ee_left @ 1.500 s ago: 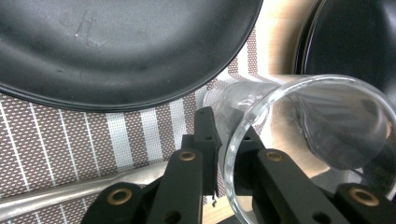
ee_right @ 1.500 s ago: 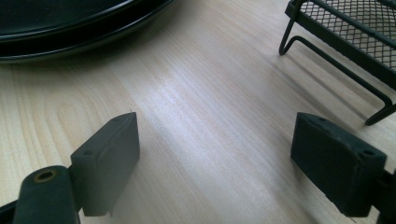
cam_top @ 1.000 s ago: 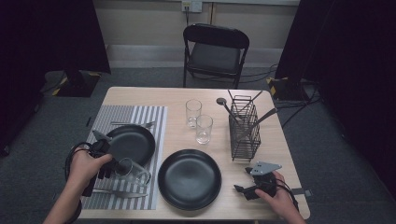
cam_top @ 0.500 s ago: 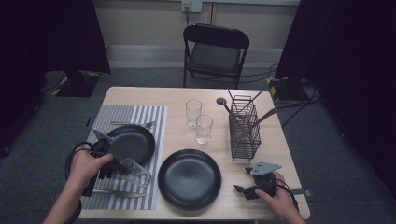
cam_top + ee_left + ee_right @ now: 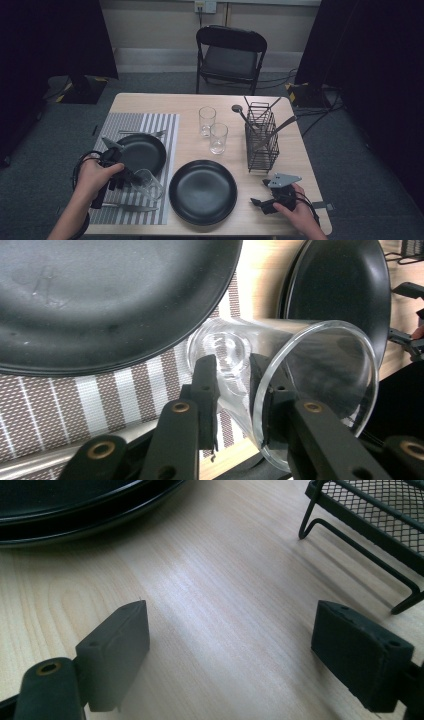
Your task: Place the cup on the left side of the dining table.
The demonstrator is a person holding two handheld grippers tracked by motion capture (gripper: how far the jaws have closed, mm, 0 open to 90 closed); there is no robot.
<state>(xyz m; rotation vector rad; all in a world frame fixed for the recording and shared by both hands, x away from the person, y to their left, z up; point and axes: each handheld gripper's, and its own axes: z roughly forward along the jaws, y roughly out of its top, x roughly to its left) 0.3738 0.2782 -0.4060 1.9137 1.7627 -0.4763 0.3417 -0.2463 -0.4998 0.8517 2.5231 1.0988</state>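
The left gripper (image 5: 227, 405) is clamped on the wall of a tilted glass (image 5: 300, 385) — one jaw inside, one outside, likely for a firm grip. The right gripper (image 5: 245, 650) rests idle with jaws spread, bare table (image 5: 215, 580) between them — likely just waiting.

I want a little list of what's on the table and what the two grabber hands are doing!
table: light wood table
mat: striped placemat at the left
plates: one black plate on the mat, a bigger plate on the wood
standing glasses: two, mid-table
rack: black wire rack holding utensils
left gripper: clamped on a tilted clear glass
right gripper: open, low over bare wood
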